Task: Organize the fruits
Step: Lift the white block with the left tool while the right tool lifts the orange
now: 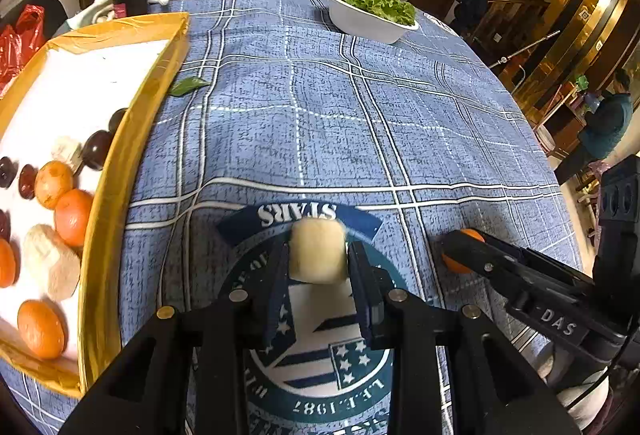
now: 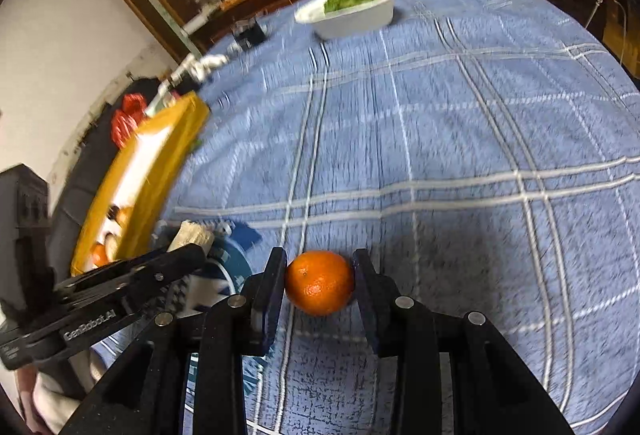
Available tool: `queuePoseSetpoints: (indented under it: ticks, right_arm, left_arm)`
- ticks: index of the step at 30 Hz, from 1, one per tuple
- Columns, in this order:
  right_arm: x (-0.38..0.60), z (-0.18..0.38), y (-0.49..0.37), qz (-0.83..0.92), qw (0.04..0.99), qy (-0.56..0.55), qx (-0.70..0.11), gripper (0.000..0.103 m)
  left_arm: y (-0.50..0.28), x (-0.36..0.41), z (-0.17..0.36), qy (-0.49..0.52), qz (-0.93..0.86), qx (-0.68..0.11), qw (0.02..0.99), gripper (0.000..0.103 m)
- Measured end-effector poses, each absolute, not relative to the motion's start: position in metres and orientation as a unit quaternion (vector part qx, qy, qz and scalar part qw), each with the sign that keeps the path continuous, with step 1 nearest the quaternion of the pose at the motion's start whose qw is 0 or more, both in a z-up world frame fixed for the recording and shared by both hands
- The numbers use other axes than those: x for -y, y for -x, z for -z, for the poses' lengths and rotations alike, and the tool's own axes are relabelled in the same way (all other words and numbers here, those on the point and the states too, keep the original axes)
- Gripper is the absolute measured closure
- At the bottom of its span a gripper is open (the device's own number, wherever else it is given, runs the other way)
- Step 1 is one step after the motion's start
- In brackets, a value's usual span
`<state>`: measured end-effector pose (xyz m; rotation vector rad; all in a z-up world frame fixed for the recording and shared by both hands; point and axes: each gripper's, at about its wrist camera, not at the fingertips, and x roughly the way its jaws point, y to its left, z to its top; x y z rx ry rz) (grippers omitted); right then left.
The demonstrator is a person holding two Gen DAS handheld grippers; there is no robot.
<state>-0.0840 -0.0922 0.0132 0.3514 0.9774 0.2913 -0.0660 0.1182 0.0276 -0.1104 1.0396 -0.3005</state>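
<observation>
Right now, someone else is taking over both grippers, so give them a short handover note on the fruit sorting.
Left gripper: shut on the pale fuzzy piece, above the blue tablecloth.
Right gripper: shut on an orange.
Yellow tray lies to the left, already holding oranges, dark round fruits and pale pieces.
Left to do: probably carry both held items to the tray and release them.
The white bowl of greens sits at the far side, untouched.

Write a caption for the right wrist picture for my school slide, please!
Right gripper shut on an orange above the blue checked tablecloth.
</observation>
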Motion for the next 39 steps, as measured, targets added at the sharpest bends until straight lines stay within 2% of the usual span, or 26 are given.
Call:
queuePoseSetpoints:
  ticks: [2,5,6,10,13,18,20,24,29,39]
  right_arm:
    - [0.088,-0.014,0.088,-0.129,0.868,-0.151,-0.456,0.065]
    - [0.086,-0.015,0.091,-0.126,0.871,-0.146,-0.452,0.062]
    - [0.087,-0.016,0.092,-0.13,0.872,-0.151,-0.447,0.061]
    - [0.107,-0.021,0.099,-0.134,0.881,-0.204,-0.405,0.054]
    - [0.125,-0.02,0.104,-0.132,0.877,-0.253,-0.386,0.053]
    - [0.12,-0.021,0.103,-0.137,0.877,-0.245,-0.39,0.053]
    - [0.112,-0.024,0.104,-0.137,0.882,-0.223,-0.391,0.053]
    - [0.099,-0.027,0.105,-0.137,0.891,-0.185,-0.392,0.051]
    - [0.101,-0.023,0.104,-0.135,0.886,-0.193,-0.399,0.05]
    - [0.1,-0.024,0.105,-0.133,0.888,-0.191,-0.397,0.048]
  left_arm:
    - [0.073,-0.117,-0.033,0.04,0.138,-0.48,0.865,0.07]
    - [0.081,-0.118,-0.042,0.029,0.132,-0.457,0.879,0.05]
    - [0.083,-0.12,-0.046,0.031,0.131,-0.45,0.883,0.049]
    - [0.087,-0.138,-0.056,0.06,0.128,-0.436,0.889,0.048]
    - [0.085,-0.158,-0.061,0.086,0.111,-0.43,0.892,0.043]
    - [0.082,-0.169,-0.056,0.097,0.097,-0.436,0.889,0.043]
    - [0.085,-0.163,-0.057,0.083,0.094,-0.433,0.893,0.043]
    - [0.095,-0.145,-0.063,0.031,0.075,-0.414,0.906,0.034]
    - [0.111,-0.126,-0.075,-0.042,0.044,-0.375,0.925,0.027]
    - [0.122,-0.114,-0.079,-0.076,0.037,-0.361,0.929,0.027]
